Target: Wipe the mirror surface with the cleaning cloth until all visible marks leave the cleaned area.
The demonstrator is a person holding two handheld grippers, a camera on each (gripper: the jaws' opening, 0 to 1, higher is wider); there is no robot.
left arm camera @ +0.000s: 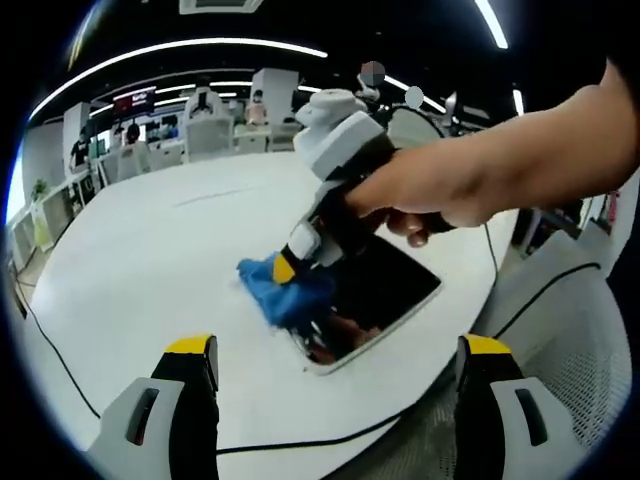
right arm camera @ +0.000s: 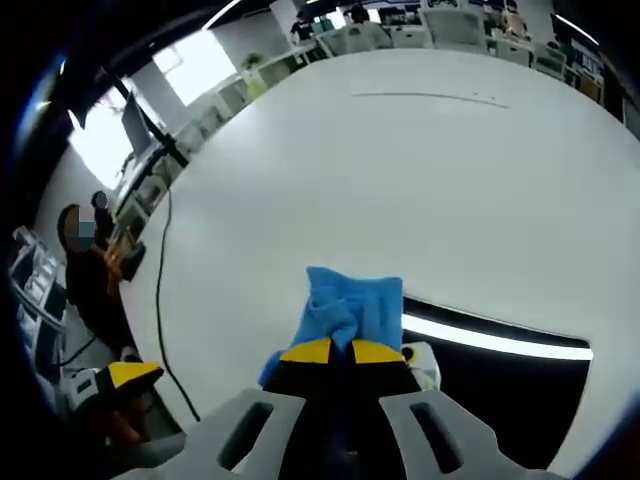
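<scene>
L gripper [left arm camera: 335, 350] hangs at 6 o'clock in left gripper view, jaws wide apart, holding nothing. Blue cleaning cloth [left arm camera: 285, 290] sits on mirror's [left arm camera: 395, 290] near corner, mirror flat on white table [left arm camera: 150, 260] toward 3 o'clock edge. R gripper [right arm camera: 340, 352] jaws pinched tight on cloth, hand [left arm camera: 440, 190] on its grip. Cloth looks soft, light, bunches easily, so grip a thick fold. Mirror prob stiff, slick, fragile; press gently, it could slide

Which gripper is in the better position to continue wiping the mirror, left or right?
Right. The right gripper is shut on the blue cloth at the mirror edge, while the left gripper hangs open, apart from it.
</scene>
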